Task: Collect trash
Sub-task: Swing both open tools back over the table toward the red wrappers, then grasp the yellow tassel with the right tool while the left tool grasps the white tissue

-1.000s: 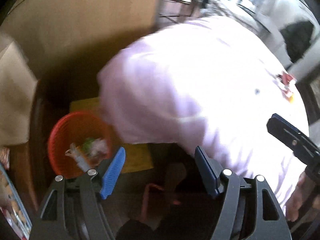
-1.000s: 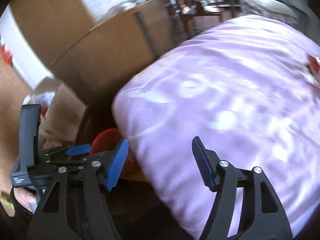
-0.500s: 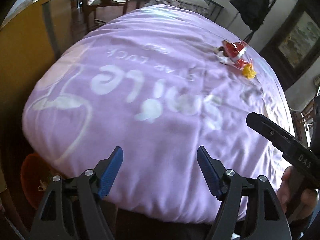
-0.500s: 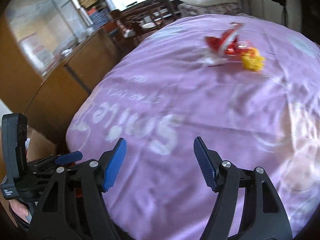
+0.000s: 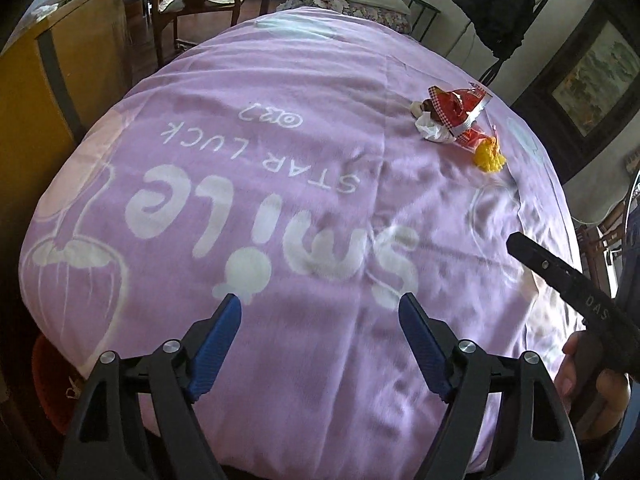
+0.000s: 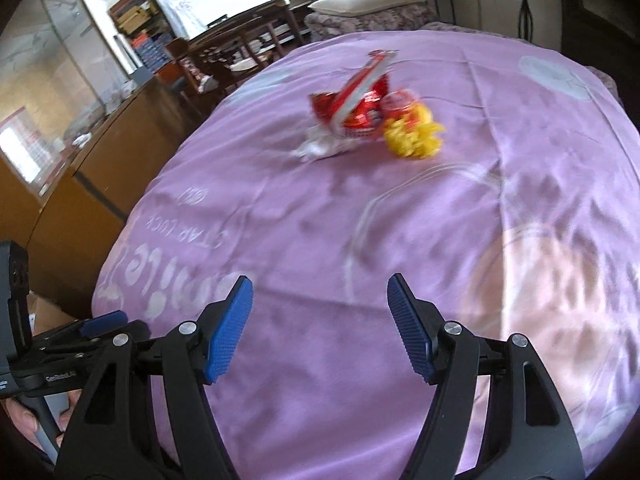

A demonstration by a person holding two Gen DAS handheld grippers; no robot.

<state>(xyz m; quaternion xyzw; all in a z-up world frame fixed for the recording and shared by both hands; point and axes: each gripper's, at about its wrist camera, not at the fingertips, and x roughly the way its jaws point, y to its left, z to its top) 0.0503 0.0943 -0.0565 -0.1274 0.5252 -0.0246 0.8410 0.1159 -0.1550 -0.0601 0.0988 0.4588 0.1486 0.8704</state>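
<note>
Left wrist view: the left gripper [image 5: 320, 344] hovers with its jaws wide apart and nothing between them, over the near edge of the bed [image 5: 280, 160], which is covered in a purple "Smile" blanket. The trash lies in one small heap on the bed's far right part: a red wrapper [image 5: 456, 110], a white crumpled tissue [image 5: 432, 130] touching its near-left side, and a yellow crumpled piece [image 5: 489, 156] just to its near-right. From these jaws the heap is well ahead and off to the right, well apart from them. The red wrapper's silver-edged long side appears to run slantwise, from its near end up toward the far right. A red basket [image 5: 48, 384] peeks out below the bed's near-left edge.

Right wrist view: the right gripper [image 6: 320, 332] also has its jaws spread with nothing held. The same heap sits almost straight ahead of them, only slightly right: red wrapper [image 6: 352, 108], white crumpled tissue [image 6: 316, 146] to its near-left, yellow crumpled piece [image 6: 414, 136] to its right. It is blurred here. Judging by both views, the right gripper looks nearer and better lined up, so a forward reach along the bed seems its natural move.
</note>
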